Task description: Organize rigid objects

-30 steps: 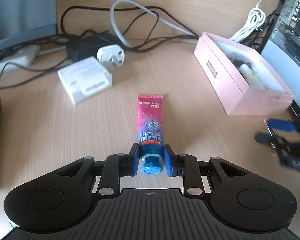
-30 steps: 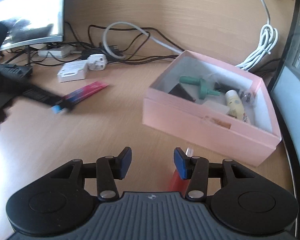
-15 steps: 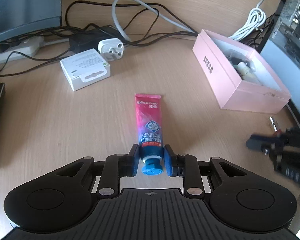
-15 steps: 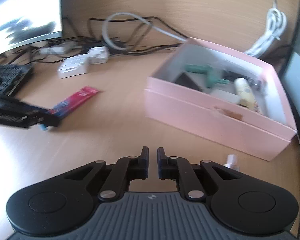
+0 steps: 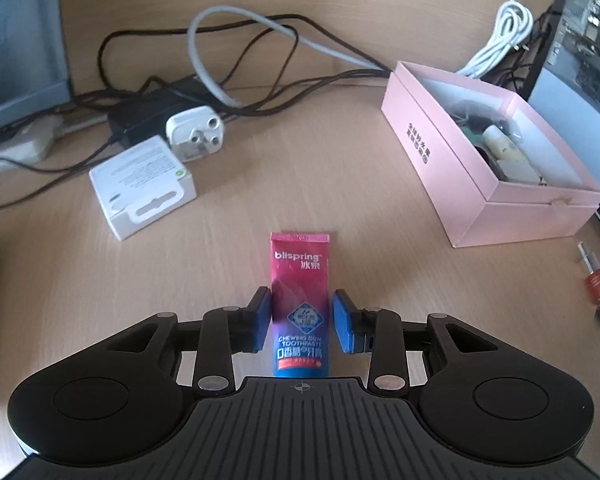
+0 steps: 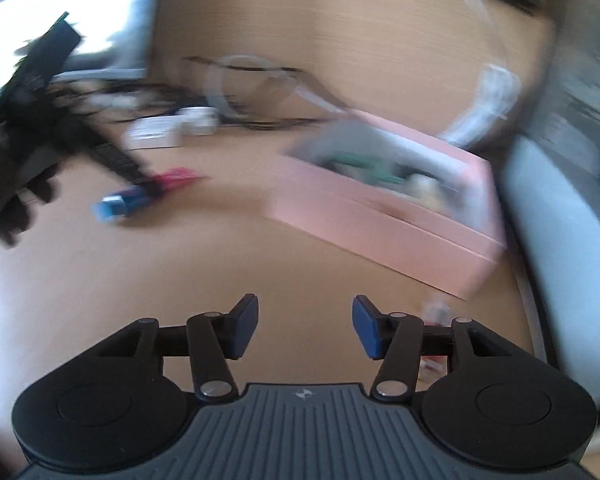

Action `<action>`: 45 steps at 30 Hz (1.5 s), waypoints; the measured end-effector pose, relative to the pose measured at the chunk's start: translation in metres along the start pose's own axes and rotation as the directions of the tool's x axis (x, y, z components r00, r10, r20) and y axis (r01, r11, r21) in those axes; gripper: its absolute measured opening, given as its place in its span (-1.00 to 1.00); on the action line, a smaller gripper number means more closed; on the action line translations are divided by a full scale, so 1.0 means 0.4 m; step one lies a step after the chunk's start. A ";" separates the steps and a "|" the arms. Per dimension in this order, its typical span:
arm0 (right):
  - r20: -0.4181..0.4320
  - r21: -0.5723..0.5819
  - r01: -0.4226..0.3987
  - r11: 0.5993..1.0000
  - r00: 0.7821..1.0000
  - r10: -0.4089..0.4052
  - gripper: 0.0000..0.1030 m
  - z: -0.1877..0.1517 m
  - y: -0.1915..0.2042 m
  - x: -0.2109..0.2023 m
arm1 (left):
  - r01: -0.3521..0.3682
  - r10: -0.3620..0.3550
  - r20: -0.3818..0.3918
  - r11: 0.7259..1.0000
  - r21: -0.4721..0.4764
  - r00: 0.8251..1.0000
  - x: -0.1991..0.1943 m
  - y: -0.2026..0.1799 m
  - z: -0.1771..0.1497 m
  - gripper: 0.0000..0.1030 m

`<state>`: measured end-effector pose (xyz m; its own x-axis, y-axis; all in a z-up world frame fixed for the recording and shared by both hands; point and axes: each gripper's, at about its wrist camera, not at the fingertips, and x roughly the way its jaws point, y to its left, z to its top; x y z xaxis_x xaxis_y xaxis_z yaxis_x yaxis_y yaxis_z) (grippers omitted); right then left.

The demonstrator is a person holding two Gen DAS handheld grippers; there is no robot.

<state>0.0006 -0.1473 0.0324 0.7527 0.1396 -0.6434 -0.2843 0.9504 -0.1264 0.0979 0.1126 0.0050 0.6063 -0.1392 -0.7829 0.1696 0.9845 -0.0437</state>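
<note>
My left gripper (image 5: 300, 326) is shut on a red and blue toothpaste tube (image 5: 300, 280), pads pressing both sides of its lower body, the crimped end pointing away. The blurred right wrist view shows the tube (image 6: 148, 192) held above the desk by the left gripper. An open pink box (image 5: 480, 184) with several small items inside stands to the right; it also shows in the right wrist view (image 6: 388, 216). My right gripper (image 6: 305, 326) is open and empty above the desk, in front of the box.
A white packet (image 5: 144, 188), a white plug (image 5: 196, 136) and tangled cables (image 5: 236, 68) lie at the back left. A small red bottle (image 5: 594, 276) lies on the desk right of the pink box. A monitor stands at the left.
My left gripper has slid further up the tube; the cap is now hidden under it. My right gripper shut, then opened wide, and is swinging fast, blurring its view.
</note>
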 end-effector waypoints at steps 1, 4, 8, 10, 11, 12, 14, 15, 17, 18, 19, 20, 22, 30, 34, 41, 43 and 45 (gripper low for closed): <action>-0.010 0.047 0.045 0.998 0.999 -0.044 0.02 -0.003 -0.029 0.010 | 0.000 0.000 0.002 1.000 0.007 1.000 -0.001 -0.004 -0.001 -0.27; -0.055 0.202 0.128 0.971 0.991 -0.119 0.02 -0.006 -0.120 0.053 | 0.015 -0.015 0.007 1.000 0.015 1.000 -0.008 -0.008 -0.009 -0.27; -0.123 0.307 0.132 0.942 0.987 -0.098 -0.42 -0.002 -0.192 0.118 | 0.042 -0.042 0.006 0.999 0.026 0.999 -0.023 -0.008 -0.024 -0.27; -0.132 0.290 0.120 0.950 0.988 -0.084 -0.61 -0.001 -0.192 0.128 | 0.048 -0.048 -0.001 0.998 0.027 0.999 -0.031 -0.009 -0.030 -0.27; -0.132 0.272 0.115 0.955 0.988 -0.081 -0.61 0.002 -0.186 0.131 | 0.051 -0.051 -0.005 0.998 0.029 0.999 -0.035 -0.011 -0.035 -0.28; -0.129 0.249 0.106 0.963 0.989 -0.076 -0.61 0.003 -0.176 0.131 | 0.053 -0.053 -0.007 0.998 0.033 0.999 -0.038 -0.013 -0.037 -0.28; -0.122 0.200 0.093 0.975 0.990 -0.069 -0.61 0.001 -0.149 0.129 | 0.049 -0.048 -0.011 0.998 0.043 0.999 -0.038 -0.017 -0.037 -0.28; -0.119 0.175 0.086 0.981 0.991 -0.065 -0.61 0.002 -0.130 0.130 | 0.046 -0.046 -0.014 0.998 0.042 0.999 -0.035 -0.018 -0.033 -0.28; -0.116 0.136 0.058 0.989 0.992 -0.043 -0.61 0.005 -0.101 0.121 | 0.042 -0.041 -0.021 0.999 0.027 0.999 -0.026 -0.017 -0.020 -0.29; -0.115 0.120 0.044 0.992 0.993 -0.030 -0.61 0.005 -0.084 0.115 | 0.039 -0.039 -0.024 0.999 0.018 0.999 -0.021 -0.017 -0.014 -0.29; -0.115 0.102 0.030 0.994 0.993 -0.018 -0.61 0.007 -0.069 0.113 | 0.036 -0.036 -0.026 0.999 0.009 0.999 -0.016 -0.018 -0.007 -0.29; -0.114 0.086 0.020 0.996 0.993 -0.010 -0.61 0.006 -0.058 0.107 | 0.037 -0.037 -0.027 0.999 -0.004 0.999 -0.012 -0.016 -0.003 -0.29; -0.111 0.056 0.008 0.998 0.994 -0.001 -0.61 0.007 -0.034 0.101 | 0.045 -0.046 -0.030 0.998 -0.045 0.998 -0.010 -0.006 0.002 -0.29; -0.106 0.029 -0.040 0.999 0.993 0.043 -0.61 0.006 0.006 0.052 | 0.055 -0.054 -0.014 0.996 0.071 0.998 -0.032 -0.038 -0.036 -0.34; -0.096 0.034 -0.050 0.998 0.994 0.053 -0.61 0.014 0.016 0.021 | 0.085 -0.084 -0.015 0.992 0.098 0.996 -0.056 -0.061 -0.069 -0.35; -0.095 0.032 -0.073 0.997 0.993 0.075 -0.62 0.022 0.034 -0.033 | 0.195 -0.191 -0.037 0.967 0.167 0.981 -0.125 -0.127 -0.156 -0.35; -0.094 0.045 -0.073 0.996 0.993 0.077 -0.61 0.025 0.035 -0.046 | 0.232 -0.228 -0.039 0.959 0.165 0.973 -0.140 -0.141 -0.170 -0.35; -0.092 0.059 -0.070 0.996 0.993 0.076 -0.61 0.025 0.037 -0.059 | 0.263 -0.262 -0.031 0.948 0.181 0.965 -0.159 -0.161 -0.172 -0.35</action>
<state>-0.0154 -0.1337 0.0533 0.6712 0.1850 -0.7178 -0.3011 0.9529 -0.0360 -0.0050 0.0653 0.0150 0.5164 -0.3887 -0.7630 0.4606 0.8772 -0.1352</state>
